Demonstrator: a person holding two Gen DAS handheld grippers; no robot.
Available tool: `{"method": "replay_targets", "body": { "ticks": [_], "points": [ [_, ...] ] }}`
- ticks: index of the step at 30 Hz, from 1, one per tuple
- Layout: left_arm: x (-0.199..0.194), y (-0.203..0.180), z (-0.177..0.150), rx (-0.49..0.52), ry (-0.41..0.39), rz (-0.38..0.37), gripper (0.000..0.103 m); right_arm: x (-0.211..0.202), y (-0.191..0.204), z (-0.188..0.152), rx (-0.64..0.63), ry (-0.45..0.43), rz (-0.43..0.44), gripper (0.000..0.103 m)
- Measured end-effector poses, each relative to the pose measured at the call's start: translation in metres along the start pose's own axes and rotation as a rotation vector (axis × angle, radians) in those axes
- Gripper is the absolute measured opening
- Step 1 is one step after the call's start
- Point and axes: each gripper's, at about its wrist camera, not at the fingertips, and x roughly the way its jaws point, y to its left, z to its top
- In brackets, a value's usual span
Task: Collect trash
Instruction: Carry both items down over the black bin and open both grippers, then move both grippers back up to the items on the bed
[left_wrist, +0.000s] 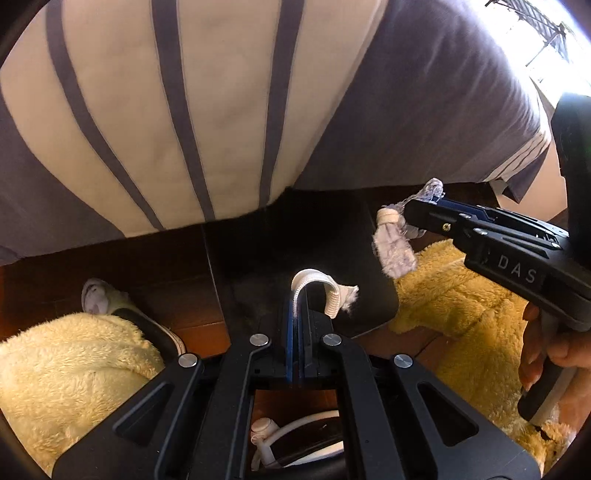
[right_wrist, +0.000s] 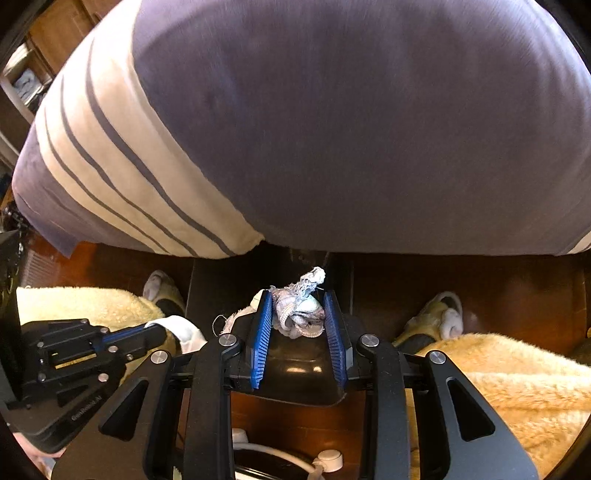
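My left gripper (left_wrist: 297, 295) is shut on a white ribbed strip of cloth (left_wrist: 321, 286) that loops over its tips. My right gripper (right_wrist: 298, 310) is shut on a crumpled grey-white lace scrap (right_wrist: 301, 312); in the left wrist view that gripper (left_wrist: 410, 216) comes in from the right with the scrap (left_wrist: 393, 247) dangling from its tips. Both hang over a black bin (right_wrist: 303, 369), whose dark opening (left_wrist: 314, 240) lies just ahead of the left gripper. The left gripper (right_wrist: 155, 334) shows at the lower left of the right wrist view with white cloth (right_wrist: 184, 332) at its tips.
A bed with a grey and cream striped cover (left_wrist: 166, 110) fills the upper view. The person's legs in yellow fleece (left_wrist: 66, 369) and slippered feet (right_wrist: 439, 317) stand on the dark wood floor (right_wrist: 517, 288) either side of the bin. A white cable and plug (right_wrist: 325, 459) lie below.
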Motion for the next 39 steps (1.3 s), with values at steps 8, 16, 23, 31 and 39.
{"method": "replay_targets", "body": {
  "ticks": [8, 16, 23, 31, 39],
  "points": [
    [0.009, 0.002, 0.000, -0.018, 0.044, -0.010, 0.009, 0.014, 0.001, 0.001, 0.023, 0.033, 0.019, 0.047],
    [-0.001, 0.003, 0.003, -0.006, 0.018, 0.050, 0.053, 0.003, -0.003, 0.010, 0.053, -0.008, 0.016, 0.055],
    [-0.039, 0.002, 0.017, 0.026, -0.073, 0.125, 0.079, -0.040, -0.007, 0.022, 0.048, -0.124, -0.054, 0.084],
    [-0.116, -0.004, 0.042, 0.038, -0.241, 0.171, 0.088, -0.111, -0.003, 0.048, 0.039, -0.294, -0.052, 0.094],
    [-0.169, -0.002, 0.078, 0.035, -0.368, 0.203, 0.093, -0.145, 0.002, 0.091, 0.010, -0.389, -0.053, 0.095]
  ]
}}
